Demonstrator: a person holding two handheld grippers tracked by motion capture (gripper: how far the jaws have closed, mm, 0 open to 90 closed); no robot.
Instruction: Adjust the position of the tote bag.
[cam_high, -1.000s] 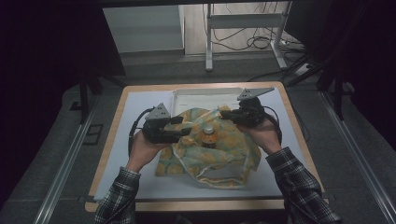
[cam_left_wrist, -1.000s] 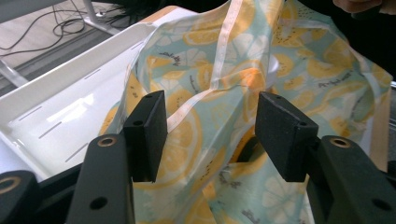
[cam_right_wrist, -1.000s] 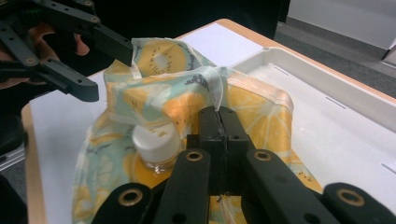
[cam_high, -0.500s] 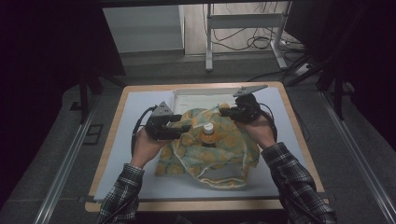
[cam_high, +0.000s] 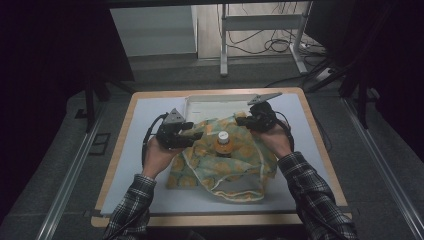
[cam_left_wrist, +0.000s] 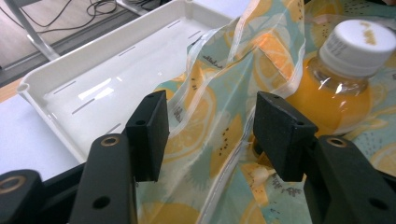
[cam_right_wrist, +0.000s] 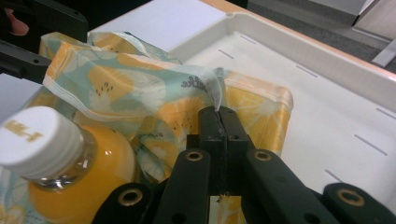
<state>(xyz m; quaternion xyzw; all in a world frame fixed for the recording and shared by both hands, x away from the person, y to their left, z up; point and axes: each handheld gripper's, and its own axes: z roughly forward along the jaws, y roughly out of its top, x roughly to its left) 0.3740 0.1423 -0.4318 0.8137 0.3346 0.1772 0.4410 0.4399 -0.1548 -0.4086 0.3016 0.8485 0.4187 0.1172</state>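
- The work surface was a pale blue-grey mat (cam_high: 150, 150) laid on a wooden-edged table (cam_high: 320, 150); grey carpeted floor (cam_high: 65, 165) lay around it; metal rails ran along both sides; the room behind was dark, with a metal stand (cam_high: 260, 35) and loose cables on the floor beyond the far edge.
- A shallow white plastic tray (cam_high: 210, 106) sat at the far middle of the mat; its bare floor carried short slot marks.
- A clear plastic bag printed with orange slices on pale green (cam_high: 220, 165) lay mid-mat, its far edge against the tray; a small bottle of orange juice with a white screw cap (cam_high: 223, 144) stood upright at the bag's middle.
- The left gripper (cam_high: 192, 137), held at the bag's left side, had its jaws spread part-way; a raised fold of the bag's rim (cam_left_wrist: 219, 107) passed between them, the pads not pressing on it; the jaws had just been closing a little.
- The right gripper (cam_high: 243, 121), at the bag's far right corner near the tray, had its jaws pressed together, pinching the bag's edge (cam_right_wrist: 218, 100); the bottle stood just beside it.
- Both sleeves were checked flannel (cam_high: 312, 200).
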